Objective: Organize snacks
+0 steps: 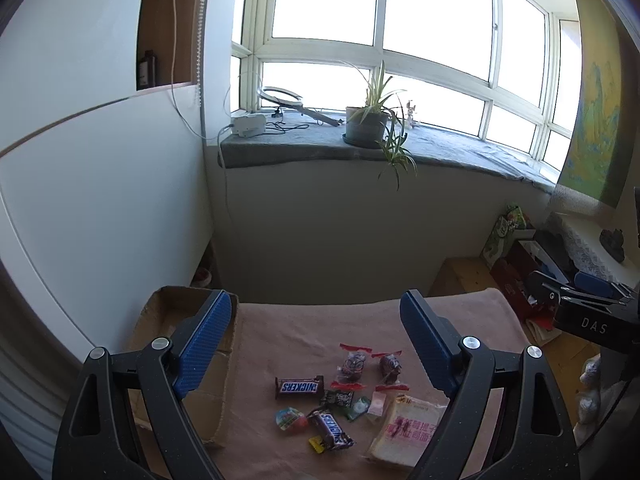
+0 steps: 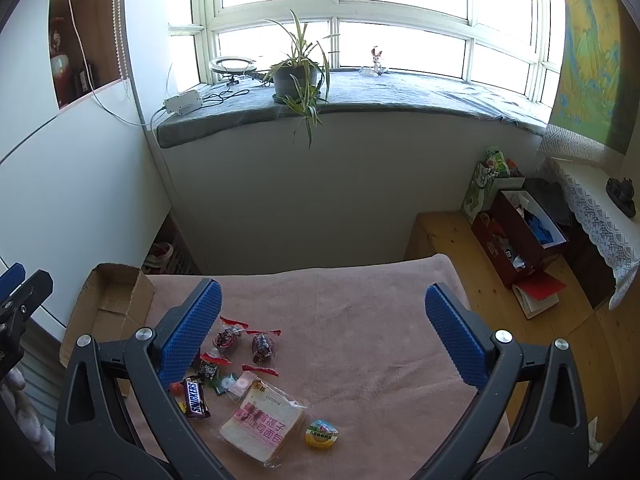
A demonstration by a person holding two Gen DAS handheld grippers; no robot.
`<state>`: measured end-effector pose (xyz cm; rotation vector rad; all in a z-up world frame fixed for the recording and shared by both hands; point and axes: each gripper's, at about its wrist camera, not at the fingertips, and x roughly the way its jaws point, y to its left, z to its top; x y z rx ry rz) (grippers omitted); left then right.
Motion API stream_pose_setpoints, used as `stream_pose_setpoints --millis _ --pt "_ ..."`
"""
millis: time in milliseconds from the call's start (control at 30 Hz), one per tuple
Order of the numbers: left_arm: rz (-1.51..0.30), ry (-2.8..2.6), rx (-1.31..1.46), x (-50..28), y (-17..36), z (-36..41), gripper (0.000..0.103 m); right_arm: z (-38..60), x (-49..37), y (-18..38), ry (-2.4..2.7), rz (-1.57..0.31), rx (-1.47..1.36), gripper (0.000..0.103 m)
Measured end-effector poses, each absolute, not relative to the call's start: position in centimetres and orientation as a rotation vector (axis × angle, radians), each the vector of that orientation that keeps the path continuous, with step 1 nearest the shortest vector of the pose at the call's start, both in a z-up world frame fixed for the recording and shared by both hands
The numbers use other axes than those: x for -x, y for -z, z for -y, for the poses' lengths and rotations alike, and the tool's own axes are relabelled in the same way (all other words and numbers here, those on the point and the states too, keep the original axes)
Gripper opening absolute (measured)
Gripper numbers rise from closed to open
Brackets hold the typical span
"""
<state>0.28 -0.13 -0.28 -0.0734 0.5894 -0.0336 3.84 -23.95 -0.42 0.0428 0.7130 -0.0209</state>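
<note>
- The snacks lie in a loose cluster on the pink-covered surface: two Snickers bars, two clear red-ended candy packets, small wrapped sweets, and a bagged slice of bread with pink print.
- The left hand-held gripper hangs above them with its blue fingers spread wide and nothing between them; the cluster sits below and between its fingers.
- The right hand-held gripper is likewise wide open and empty; the snacks lie by its left finger, which hides part of them.
- A cardboard box stands at the surface's left edge, behind the left gripper's left finger.
- Only the right view shows a round yellow-rimmed cup just beside the bread.
- Only the left view shows both Snickers bars whole.
</note>
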Motion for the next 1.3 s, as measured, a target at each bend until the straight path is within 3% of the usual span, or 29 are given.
stream_pose_setpoints --millis 667,967,1067,1300 --pt "-0.708 0.098 0.110 -1.5 2.7 0.2 0.087 24.5 -4.4 2.2 0.026 -0.779 -0.046 0.103" --pt "-0.854 0.186 0.177 -3.0 7.3 0.1 0.085 25.8 -4.6 7.3 -0.001 -0.896 -0.075 0.103" --pt "-0.902 0.219 0.181 -3.4 8.6 0.4 0.082 26.6 -4.7 9.9 -0.033 -0.962 -0.122 0.103" --pt "-1.051 0.322 0.232 -4.3 12.2 1.5 0.061 27.3 -4.5 14.4 -0.128 -1.087 -0.262 0.103"
